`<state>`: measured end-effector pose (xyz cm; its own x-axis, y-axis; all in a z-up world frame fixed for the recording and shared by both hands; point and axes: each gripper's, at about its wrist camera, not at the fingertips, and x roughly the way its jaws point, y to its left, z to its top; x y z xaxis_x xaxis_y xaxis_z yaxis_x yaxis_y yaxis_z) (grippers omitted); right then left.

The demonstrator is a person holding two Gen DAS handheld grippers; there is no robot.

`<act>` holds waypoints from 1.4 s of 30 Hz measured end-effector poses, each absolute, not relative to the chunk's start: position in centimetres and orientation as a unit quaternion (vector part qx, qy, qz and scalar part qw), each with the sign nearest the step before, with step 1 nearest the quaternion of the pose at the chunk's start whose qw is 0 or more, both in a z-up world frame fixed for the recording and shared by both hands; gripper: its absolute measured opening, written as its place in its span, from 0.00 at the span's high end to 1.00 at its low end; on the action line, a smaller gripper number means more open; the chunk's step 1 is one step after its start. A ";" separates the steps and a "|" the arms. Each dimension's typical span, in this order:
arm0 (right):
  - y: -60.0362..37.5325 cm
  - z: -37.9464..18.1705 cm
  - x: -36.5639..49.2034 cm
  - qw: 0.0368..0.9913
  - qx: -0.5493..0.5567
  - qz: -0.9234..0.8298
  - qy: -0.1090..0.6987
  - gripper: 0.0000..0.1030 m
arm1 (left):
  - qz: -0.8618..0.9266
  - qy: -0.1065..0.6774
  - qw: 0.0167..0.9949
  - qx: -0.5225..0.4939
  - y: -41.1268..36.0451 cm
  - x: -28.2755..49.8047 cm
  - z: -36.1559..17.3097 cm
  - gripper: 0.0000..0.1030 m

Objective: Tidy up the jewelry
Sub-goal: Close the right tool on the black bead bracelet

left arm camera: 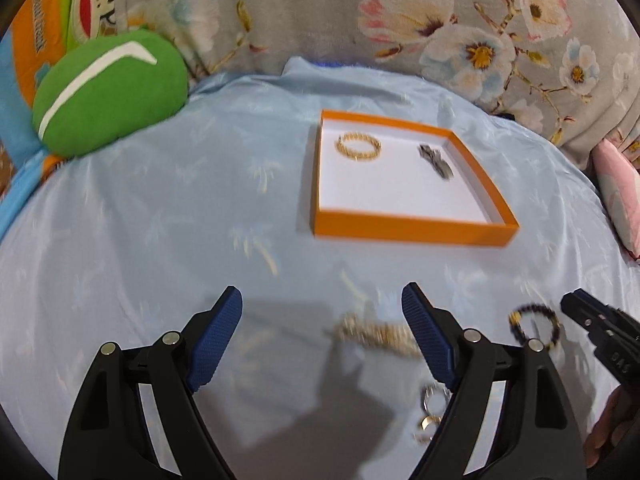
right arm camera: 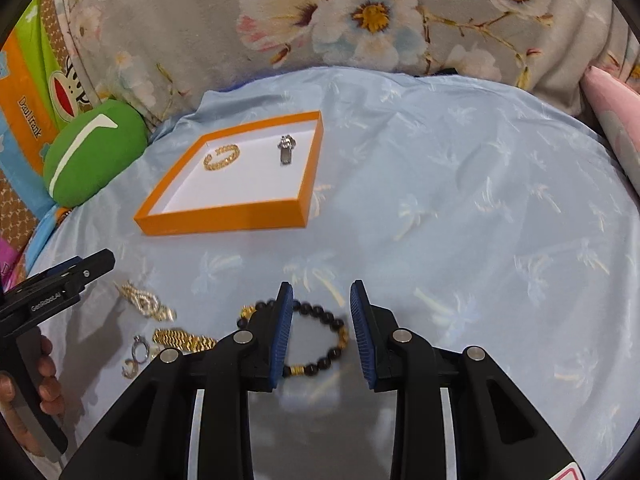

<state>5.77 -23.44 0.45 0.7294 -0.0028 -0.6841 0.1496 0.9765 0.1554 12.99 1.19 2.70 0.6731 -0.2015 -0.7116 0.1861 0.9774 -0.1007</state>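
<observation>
An orange tray (left arm camera: 412, 229) (right arm camera: 224, 220) with a white floor lies on the light blue cloth. It holds a gold bracelet (left arm camera: 358, 145) (right arm camera: 221, 156) and a silver piece (left arm camera: 435, 159) (right arm camera: 286, 149). My left gripper (left arm camera: 322, 320) is open above a gold chain bracelet (left arm camera: 376, 334) (right arm camera: 182, 339). My right gripper (right arm camera: 321, 312) is open and straddles one side of a black bead bracelet (right arm camera: 320, 316) (left arm camera: 534, 322). A pale gold and pearl piece (right arm camera: 146, 300) and silver rings (right arm camera: 138, 354) (left arm camera: 432, 408) lie on the cloth to the left.
A green cushion (left arm camera: 108, 92) (right arm camera: 92, 152) sits at the left. A floral grey blanket (left arm camera: 360, 12) runs along the back. A pink pillow (right arm camera: 616, 112) is at the right edge. The cloth (right arm camera: 480, 220) is bare on the right.
</observation>
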 end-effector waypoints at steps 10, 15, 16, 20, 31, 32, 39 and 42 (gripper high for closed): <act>-23.1 -0.4 3.7 0.921 0.132 -0.045 0.365 0.64 | -0.106 0.402 0.909 -0.029 1.3 9.2 1.1 0.23; -24.2 -0.7 4.1 0.915 0.159 -0.060 0.365 0.64 | -0.092 0.398 0.912 -0.030 1.6 8.9 1.0 0.23; -24.3 -0.7 4.3 0.916 0.158 -0.063 0.364 0.64 | -0.092 0.399 0.912 -0.031 1.6 9.0 1.0 0.23; -24.0 -0.9 5.3 0.912 0.149 -0.066 0.376 0.64 | -0.096 0.406 0.908 -0.031 1.5 9.2 0.7 0.22; -22.8 -1.2 6.7 0.906 0.112 -0.089 0.398 0.81 | -0.098 0.415 0.904 -0.033 1.4 9.5 0.4 0.19; -22.8 -1.2 6.8 0.905 0.111 -0.092 0.399 0.88 | -0.098 0.416 0.904 -0.033 1.4 9.5 0.4 0.19; -23.4 -1.2 6.7 0.905 0.122 -0.093 0.398 0.93 | -0.088 0.425 0.900 -0.034 1.2 10.8 0.4 0.19; -23.6 -1.3 6.6 0.904 0.131 -0.089 0.397 0.93 | -0.084 0.430 0.898 -0.035 0.8 11.8 0.3 0.19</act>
